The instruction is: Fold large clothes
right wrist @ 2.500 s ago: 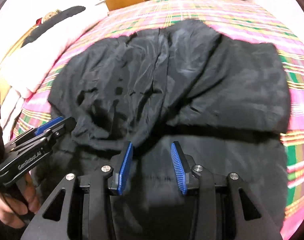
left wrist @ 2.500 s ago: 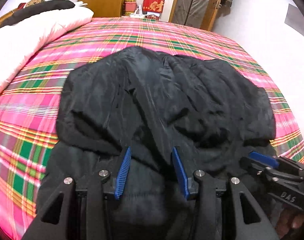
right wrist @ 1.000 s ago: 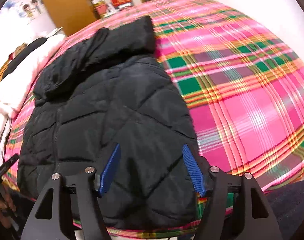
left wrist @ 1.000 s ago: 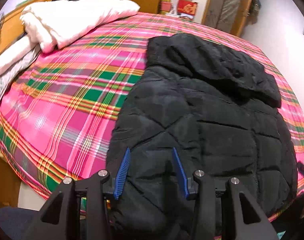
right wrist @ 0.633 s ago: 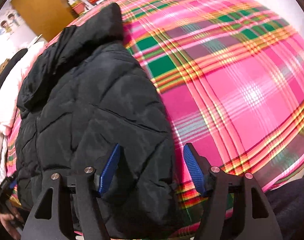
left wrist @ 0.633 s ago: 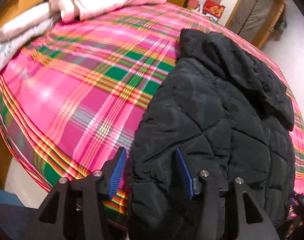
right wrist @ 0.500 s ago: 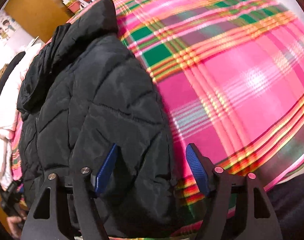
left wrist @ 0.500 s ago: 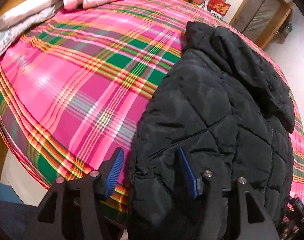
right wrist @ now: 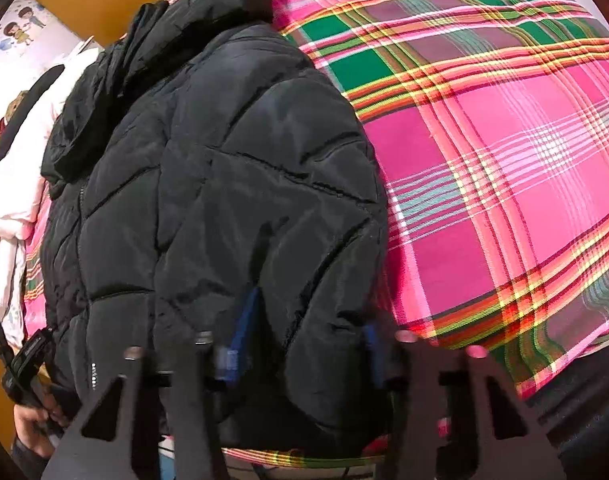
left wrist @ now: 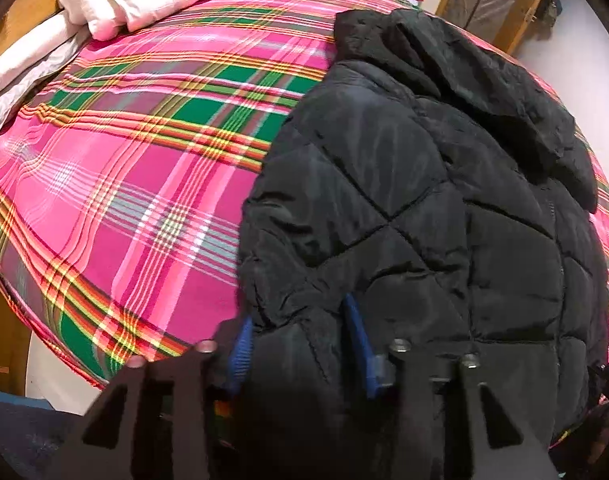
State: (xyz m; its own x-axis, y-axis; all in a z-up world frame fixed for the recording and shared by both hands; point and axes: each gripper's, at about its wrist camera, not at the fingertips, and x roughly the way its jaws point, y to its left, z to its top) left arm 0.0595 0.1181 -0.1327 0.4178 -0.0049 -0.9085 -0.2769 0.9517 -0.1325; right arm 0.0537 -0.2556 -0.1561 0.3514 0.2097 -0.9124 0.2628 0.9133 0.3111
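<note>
Jacket (left wrist: 404,184) hem corners between both closing tongs, left (left wrist: 300,344) and right (right wrist: 308,340), each clamped on it.

Both views are lit by warm, even indoor light from above, bright enough to make the pink plaid bedspread (left wrist: 136,184) glow; a pale washed-out patch of glare sits on it in the right wrist view. The black quilted jacket (left wrist: 404,208) soaks up light, showing only faint grey sheen along its puffed panels while its folds sink into near black. Fisheye distortion bulges the bed into a dome, and dark corners ring each frame. The left hand-held gripper (left wrist: 300,340) and right hand-held gripper (right wrist: 308,340) are underexposed silhouettes, smeared by motion blur.
</note>
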